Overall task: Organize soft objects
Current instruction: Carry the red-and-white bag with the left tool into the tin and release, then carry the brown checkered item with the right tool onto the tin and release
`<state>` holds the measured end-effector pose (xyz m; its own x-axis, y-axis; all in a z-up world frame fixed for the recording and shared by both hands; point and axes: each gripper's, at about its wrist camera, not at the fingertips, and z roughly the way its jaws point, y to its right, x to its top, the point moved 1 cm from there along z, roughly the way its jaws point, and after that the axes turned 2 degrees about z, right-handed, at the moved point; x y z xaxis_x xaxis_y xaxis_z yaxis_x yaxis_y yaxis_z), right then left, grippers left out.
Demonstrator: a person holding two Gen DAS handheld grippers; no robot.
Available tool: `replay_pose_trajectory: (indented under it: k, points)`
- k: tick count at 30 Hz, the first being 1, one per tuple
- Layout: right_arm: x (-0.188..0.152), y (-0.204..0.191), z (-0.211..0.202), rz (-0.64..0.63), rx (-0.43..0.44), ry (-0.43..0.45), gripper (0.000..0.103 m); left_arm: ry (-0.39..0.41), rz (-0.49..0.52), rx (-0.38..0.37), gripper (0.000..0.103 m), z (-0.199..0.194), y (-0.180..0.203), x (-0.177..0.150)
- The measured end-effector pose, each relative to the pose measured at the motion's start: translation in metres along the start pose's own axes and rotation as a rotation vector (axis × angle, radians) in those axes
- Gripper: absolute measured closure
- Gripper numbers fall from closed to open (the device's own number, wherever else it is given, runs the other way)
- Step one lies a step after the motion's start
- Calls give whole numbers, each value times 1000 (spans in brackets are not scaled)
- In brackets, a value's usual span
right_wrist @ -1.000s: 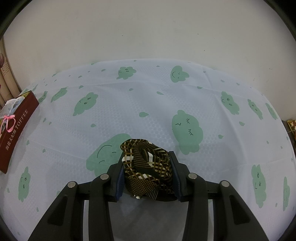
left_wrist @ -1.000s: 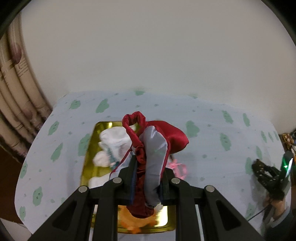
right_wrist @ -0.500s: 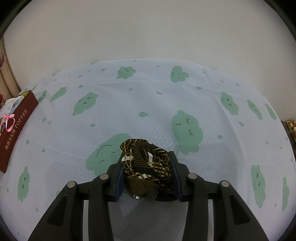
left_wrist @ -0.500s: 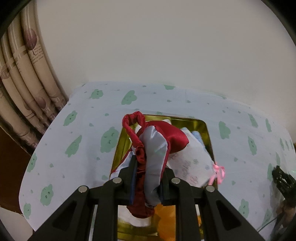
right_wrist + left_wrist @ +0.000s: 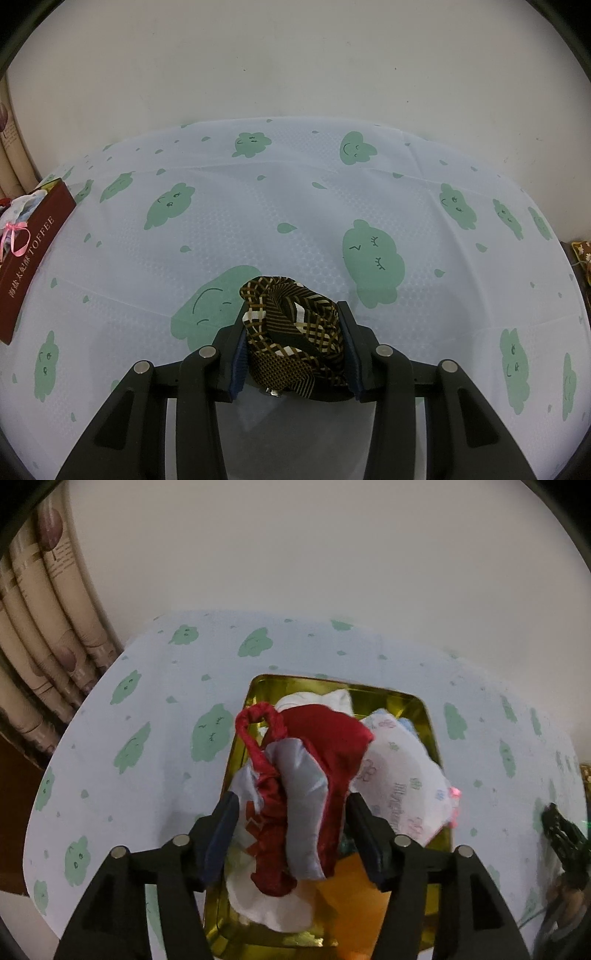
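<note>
A red and silver satin pouch (image 5: 325,746) hangs between the jaws of my left gripper (image 5: 291,799), which are opening and stand apart from its sides. Below it lies a gold tin (image 5: 332,683) holding a white printed pouch (image 5: 399,786), a white soft item (image 5: 266,904) and something orange (image 5: 354,897). My right gripper (image 5: 293,310) is shut on a bunched brown patterned cloth (image 5: 295,332), held low over the cloud-print tablecloth (image 5: 295,206). In the right wrist view the tin (image 5: 33,251) shows its dark red side at the far left.
Beige curtains (image 5: 44,627) hang beyond the table's left edge. A pale wall stands behind the table. A pink ribbon (image 5: 16,236) hangs over the tin's rim. A black device (image 5: 565,842) sits at the table's right edge.
The left gripper's jaws have spread wide off the red and silver pouch, and it has come closer over the gold tin. The right gripper and its cloth have not moved.
</note>
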<state>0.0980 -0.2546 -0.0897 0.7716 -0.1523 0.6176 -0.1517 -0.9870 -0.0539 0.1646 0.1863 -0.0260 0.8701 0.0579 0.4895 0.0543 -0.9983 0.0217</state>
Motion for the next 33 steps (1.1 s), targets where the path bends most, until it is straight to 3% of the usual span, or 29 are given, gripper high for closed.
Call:
replay_pose_trajectory:
  k: [6, 14, 20, 24, 29, 33]
  points:
    - [0, -1, 0, -1, -1, 0, 63, 79, 1, -17, 39, -38, -2, 2]
    - [0, -1, 0, -2, -1, 0, 63, 208, -15, 133, 38, -79, -14, -21]
    - [1, 0, 1, -4, -1, -2, 63, 179, -112, 174, 38, -73, -42, -46]
    - [0, 0, 0, 2, -20, 3, 68, 183, -162, 221, 38, -65, -58, -59]
    - [0, -5, -6, 10, -61, -4, 74, 214, -189, 293, 38, -62, -69, -71]
    - [3, -11, -11, 13, -75, -14, 77, 206, -193, 294, 38, -58, -76, -77]
